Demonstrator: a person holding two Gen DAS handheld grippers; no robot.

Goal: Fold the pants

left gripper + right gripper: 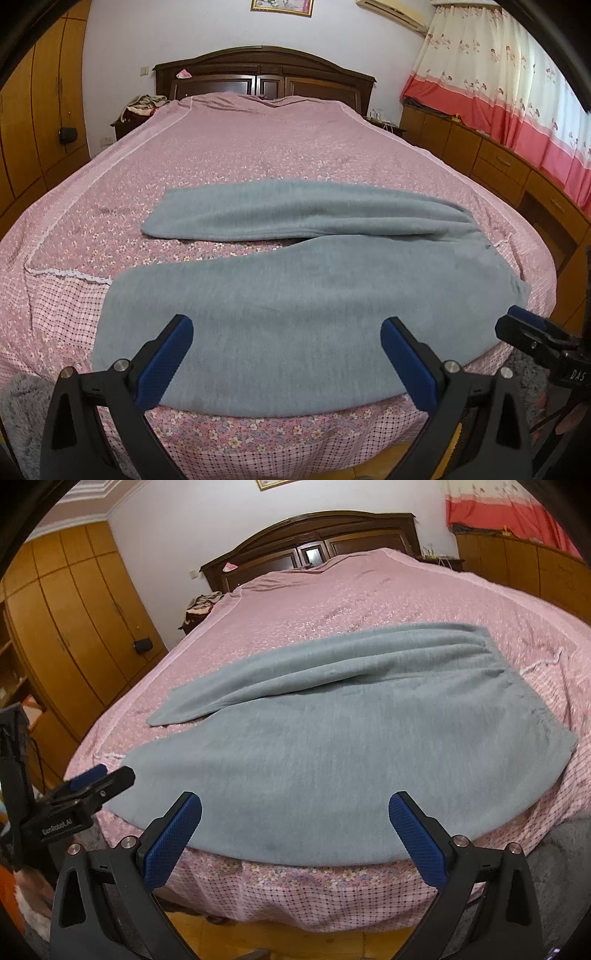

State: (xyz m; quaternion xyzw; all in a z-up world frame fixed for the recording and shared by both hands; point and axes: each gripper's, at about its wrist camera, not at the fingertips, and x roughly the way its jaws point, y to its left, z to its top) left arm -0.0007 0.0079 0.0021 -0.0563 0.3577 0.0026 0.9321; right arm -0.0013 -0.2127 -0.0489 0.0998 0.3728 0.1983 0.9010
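Pants point(295, 314): grey-blue and soft, lying flat on the bed, filling the lower middle of the left wrist frame; the two legs are running off to the left, the waist sitting at the right.
Near leg: spreading wide along the foot edge of the bed, its hem reaching the lower left.
Far leg point(288, 214): lying behind it, a wedge of bedspread showing between the two.
Left gripper point(286, 360): hanging just off the bed's edge with jaws standing wide apart, gripping nothing; its blue pads point(166, 365) are framing the near leg.
Right gripper point(295, 834): likewise gaping wide and holding nothing, hovering at the bottom of its own frame before the pants' point(332, 746) near edge.
Each other: the right gripper is showing at the right edge of the left view, the left gripper at the left edge of the right view.
Bed point(258, 147): covered in pink floral cloth, checked trim hanging over the foot end.
Headboard point(264, 74): dark wood, sitting at upper centre.
Wardrobe point(74, 627): orange-brown doors lining the left side.
Curtain point(498, 92): cream over red, hanging at upper right.
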